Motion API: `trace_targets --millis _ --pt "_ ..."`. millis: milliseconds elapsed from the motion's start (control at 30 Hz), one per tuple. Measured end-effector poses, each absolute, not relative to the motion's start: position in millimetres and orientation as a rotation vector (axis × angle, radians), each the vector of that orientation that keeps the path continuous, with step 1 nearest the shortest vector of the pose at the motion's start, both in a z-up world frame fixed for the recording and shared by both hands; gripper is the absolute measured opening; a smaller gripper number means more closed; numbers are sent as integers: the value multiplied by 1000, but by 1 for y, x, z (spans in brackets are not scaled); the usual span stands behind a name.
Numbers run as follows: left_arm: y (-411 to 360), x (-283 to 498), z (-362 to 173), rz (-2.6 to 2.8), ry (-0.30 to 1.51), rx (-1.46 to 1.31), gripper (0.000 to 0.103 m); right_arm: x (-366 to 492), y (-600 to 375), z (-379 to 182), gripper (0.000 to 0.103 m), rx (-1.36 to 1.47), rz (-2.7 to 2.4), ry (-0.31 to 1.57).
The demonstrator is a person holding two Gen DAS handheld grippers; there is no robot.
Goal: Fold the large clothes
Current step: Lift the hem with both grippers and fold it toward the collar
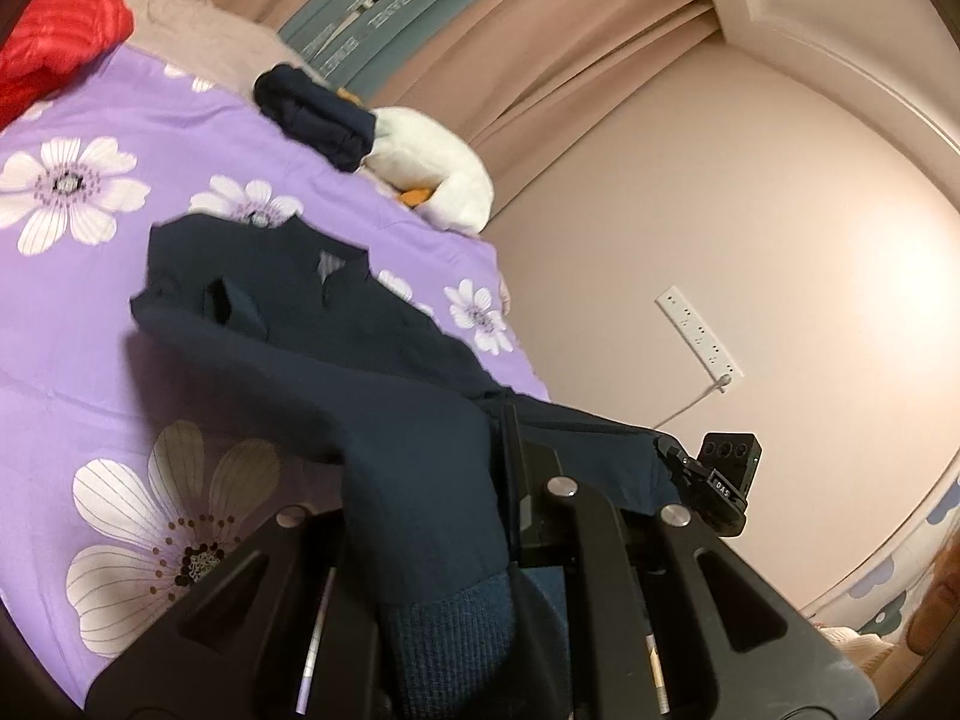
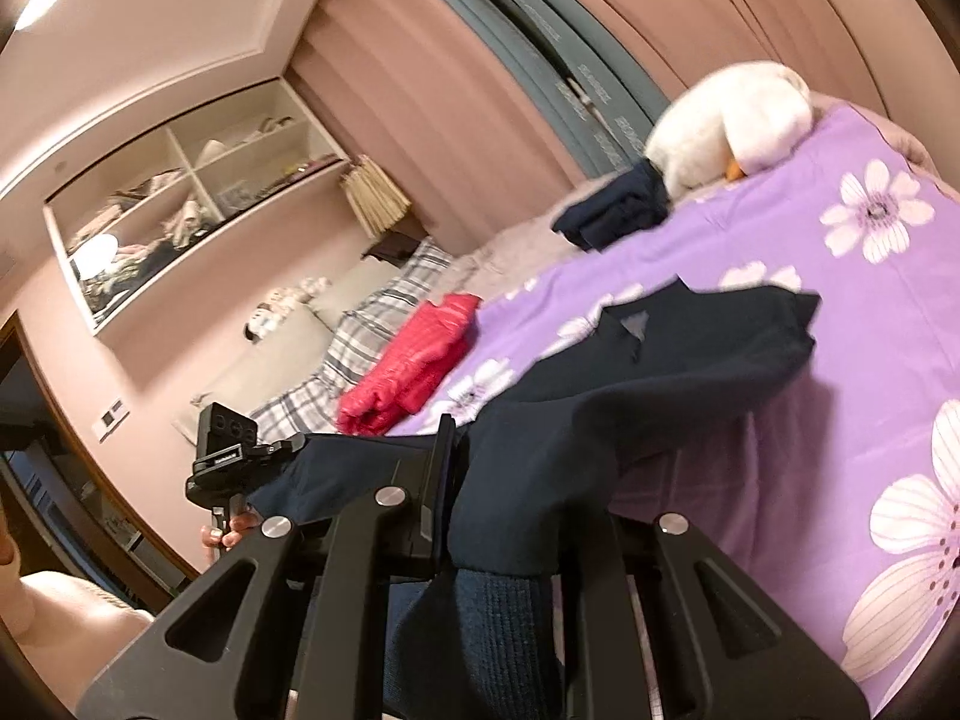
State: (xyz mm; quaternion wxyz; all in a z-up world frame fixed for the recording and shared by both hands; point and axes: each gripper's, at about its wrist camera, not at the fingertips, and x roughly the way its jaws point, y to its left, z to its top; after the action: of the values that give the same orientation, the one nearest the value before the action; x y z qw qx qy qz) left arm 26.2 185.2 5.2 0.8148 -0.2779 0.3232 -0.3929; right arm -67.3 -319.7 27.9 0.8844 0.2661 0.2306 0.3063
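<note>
The purple flowered bedspread point(image 1: 90, 312) carries the navy sweater point(image 1: 288, 312), its collar end lying flat while the ribbed hem end hangs lifted off the bed. The left gripper point(image 1: 510, 480) and right gripper point(image 2: 447, 480) each pinch a hem corner, jaws nearly closed on the cloth. To fold well, both corners should probably travel level and together toward the collar, keeping the hem taut so no creases form.

A purple flowered bedspread point(image 1: 90, 324) covers the bed, with a white plush duck point(image 1: 438, 174) near its far edge, plaid pillows point(image 2: 360, 330) at the head, beige curtains point(image 1: 540, 42) behind, and cluttered wall shelves point(image 2: 180, 204).
</note>
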Motion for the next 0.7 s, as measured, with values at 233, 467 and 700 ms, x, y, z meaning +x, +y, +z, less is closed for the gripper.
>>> trace_targets --millis 233,467,700 --pt "195 -4 35 -861 609 -571 10 -90 -315 57 15 498 704 384" --pt "209 -28 59 -892 534 -592 10 -114 -318 77 15 462 758 300" --pt "213 -30 71 -890 497 -593 11 -114 -327 88 15 495 770 237"
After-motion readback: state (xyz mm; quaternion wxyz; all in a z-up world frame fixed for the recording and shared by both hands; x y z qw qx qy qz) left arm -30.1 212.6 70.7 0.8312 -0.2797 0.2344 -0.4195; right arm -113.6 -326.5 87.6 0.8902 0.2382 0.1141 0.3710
